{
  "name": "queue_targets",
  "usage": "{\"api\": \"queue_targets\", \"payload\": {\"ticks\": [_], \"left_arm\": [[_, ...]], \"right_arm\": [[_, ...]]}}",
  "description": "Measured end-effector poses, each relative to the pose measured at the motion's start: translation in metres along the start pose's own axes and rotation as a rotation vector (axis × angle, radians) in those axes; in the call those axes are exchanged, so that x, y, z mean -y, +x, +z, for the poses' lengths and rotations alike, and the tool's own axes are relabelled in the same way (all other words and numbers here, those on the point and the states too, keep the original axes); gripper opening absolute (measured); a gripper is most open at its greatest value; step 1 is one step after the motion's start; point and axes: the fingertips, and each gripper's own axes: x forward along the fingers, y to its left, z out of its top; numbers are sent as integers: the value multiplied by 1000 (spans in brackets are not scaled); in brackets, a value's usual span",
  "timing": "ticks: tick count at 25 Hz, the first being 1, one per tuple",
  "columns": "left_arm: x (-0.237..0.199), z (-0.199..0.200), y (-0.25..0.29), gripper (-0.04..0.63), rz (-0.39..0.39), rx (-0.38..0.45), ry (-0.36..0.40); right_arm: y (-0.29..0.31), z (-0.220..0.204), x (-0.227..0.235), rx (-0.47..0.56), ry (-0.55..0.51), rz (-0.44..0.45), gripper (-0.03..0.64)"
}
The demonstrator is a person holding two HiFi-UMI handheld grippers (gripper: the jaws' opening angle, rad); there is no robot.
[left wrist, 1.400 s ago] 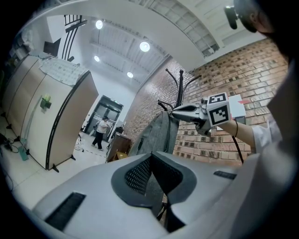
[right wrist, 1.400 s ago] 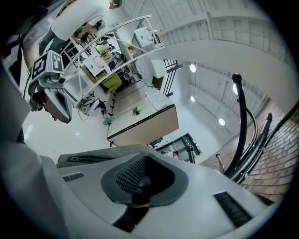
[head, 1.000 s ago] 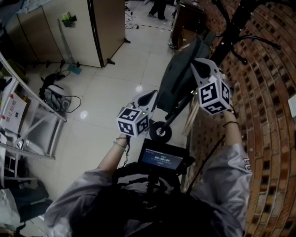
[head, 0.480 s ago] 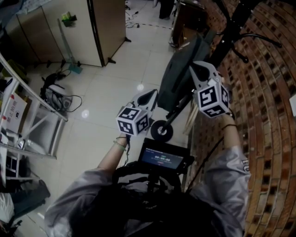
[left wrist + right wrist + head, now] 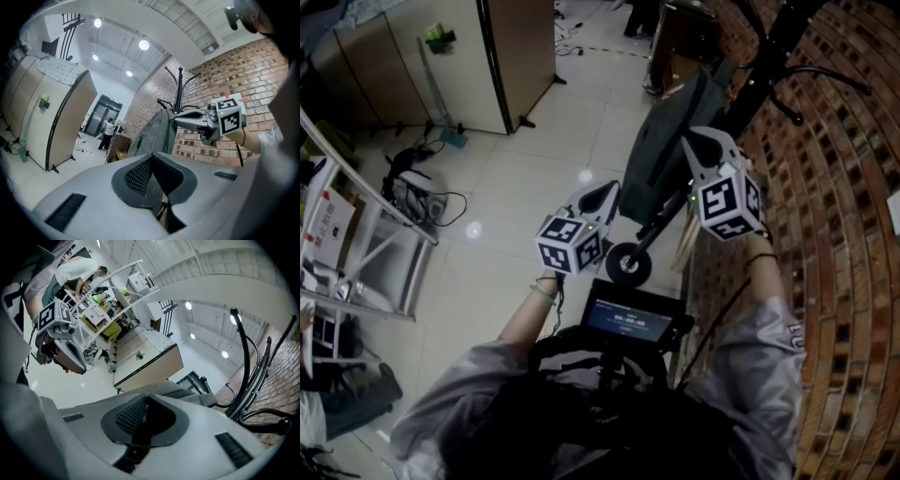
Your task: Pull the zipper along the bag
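Note:
A grey bag (image 5: 661, 155) hangs from a black coat stand (image 5: 769, 56) by the brick wall. My left gripper (image 5: 605, 195) is at the bag's lower edge; in the left gripper view its pads (image 5: 140, 176) are closed with grey bag fabric (image 5: 152, 136) pinched between them. My right gripper (image 5: 701, 141) is higher, against the bag's right side. In the right gripper view the right gripper (image 5: 140, 427) has its jaws almost together and just opening, with a small dark zipper pull low between them. Grey bag fabric (image 5: 173, 390) lies right beyond.
A small black wheel (image 5: 625, 265) on a dark bar sits under the bag. A brick wall (image 5: 844, 234) runs along the right. A tall cabinet (image 5: 478, 56) and a metal shelf rack (image 5: 356, 244) stand to the left, with tiled floor (image 5: 534, 159) between.
My right gripper has shifted slightly left and down along the bag. The left gripper has stayed in place.

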Motion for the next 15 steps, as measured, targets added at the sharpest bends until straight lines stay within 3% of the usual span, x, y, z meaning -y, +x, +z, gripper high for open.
{"api": "queue_targets", "payload": {"ticks": [15], "left_arm": [[5,-4,-1,8,-5,-20,6]], "right_arm": [[-1,-4,-44,-7,-4,93,31]]}}
